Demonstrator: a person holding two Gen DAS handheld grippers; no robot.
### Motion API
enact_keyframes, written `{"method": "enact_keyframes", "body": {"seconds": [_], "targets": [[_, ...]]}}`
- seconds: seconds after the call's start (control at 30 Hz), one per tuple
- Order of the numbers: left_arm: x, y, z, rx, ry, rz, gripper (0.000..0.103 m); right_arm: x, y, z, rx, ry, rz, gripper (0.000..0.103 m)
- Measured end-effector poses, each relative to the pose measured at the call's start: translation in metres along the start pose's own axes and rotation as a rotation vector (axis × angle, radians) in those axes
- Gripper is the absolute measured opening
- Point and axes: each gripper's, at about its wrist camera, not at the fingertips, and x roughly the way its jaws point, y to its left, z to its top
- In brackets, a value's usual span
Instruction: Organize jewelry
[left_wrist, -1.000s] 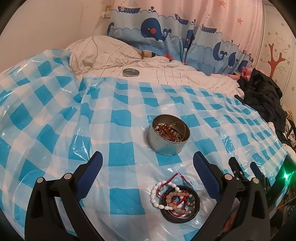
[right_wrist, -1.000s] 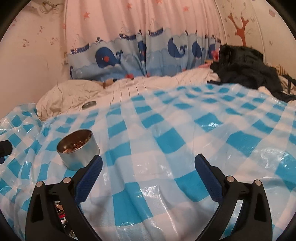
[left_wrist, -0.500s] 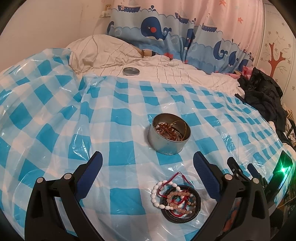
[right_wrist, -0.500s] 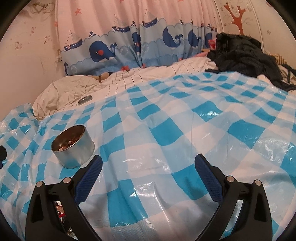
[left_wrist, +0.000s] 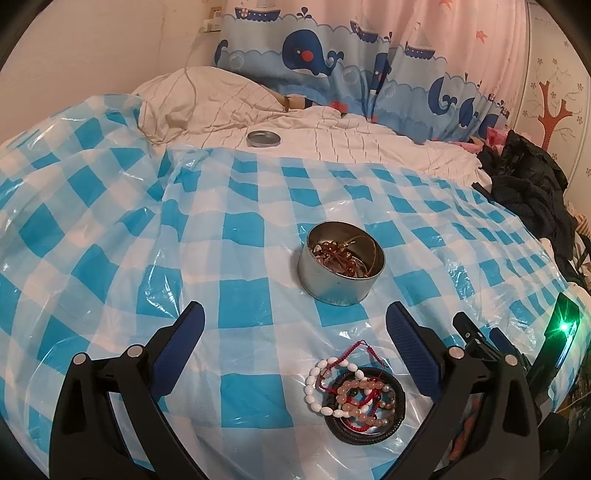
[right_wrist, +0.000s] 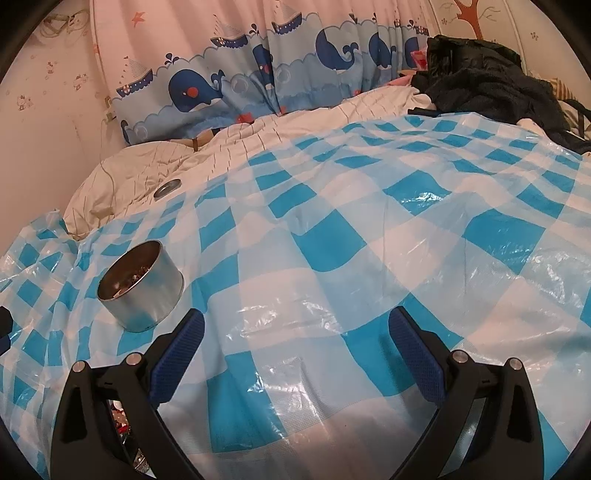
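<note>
- Two tools seen, both spread wide, nothing pinched: left tool (left_wrist: 295, 332) low centre of the left wrist view, right tool (right_wrist: 295, 334) low centre of the right wrist view.
- Bracelets (left_wrist: 351, 391) piled on a dark round lid (left_wrist: 369, 432), lower right of centre in the left view, between the left tool's fingers but nearer the right-hand finger (left_wrist: 410, 347). White bead strand (left_wrist: 314, 387) hangs over the lid's left rim onto the blue checked plastic sheet (left_wrist: 110, 258) spread on the bed.
- Round tin (left_wrist: 340, 267) stands upright, open, mid-frame above the pile, well apart from it; brown beads and a thin gold chain already lie inside. In the right view the tin (right_wrist: 142, 286) sits at left, outside that tool's span.
- Small metal disc (left_wrist: 263, 139) lies on the white bedding at upper centre; possibly the tin's lid, cannot be confirmed.
- Step judged: next bracelet to be picked from the pile and dropped in the tin. Task judged partly done.
- To do it well: one strand should be singled out; the overhanging white strand is the easiest, as it is clear of the red cords (left_wrist: 356, 350).
- Strands look tangled, so a slow lift is advised or the whole pile could be dragged.
- Sheet is slick and crinkled over soft bedding; pressing down should be kept light, fingers closed across the beads, not along them.
- Release should be made centred over the tin mouth, low, so the tin is not tipped.
</note>
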Motion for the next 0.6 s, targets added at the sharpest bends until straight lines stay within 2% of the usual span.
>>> {"method": "enact_keyframes", "body": {"seconds": [0.37, 0.6], "targets": [[0.000, 0.005, 0.001, 0.003, -0.003, 0.011, 0.095, 0.005, -0.004, -0.001, 0.017, 0.029, 0.011, 0.096], [-0.002, 0.041, 0.003, -0.065, 0.004, 0.066, 0.095, 0.005, -0.004, -0.001, 0.027, 0.026, 0.040, 0.096]]}}
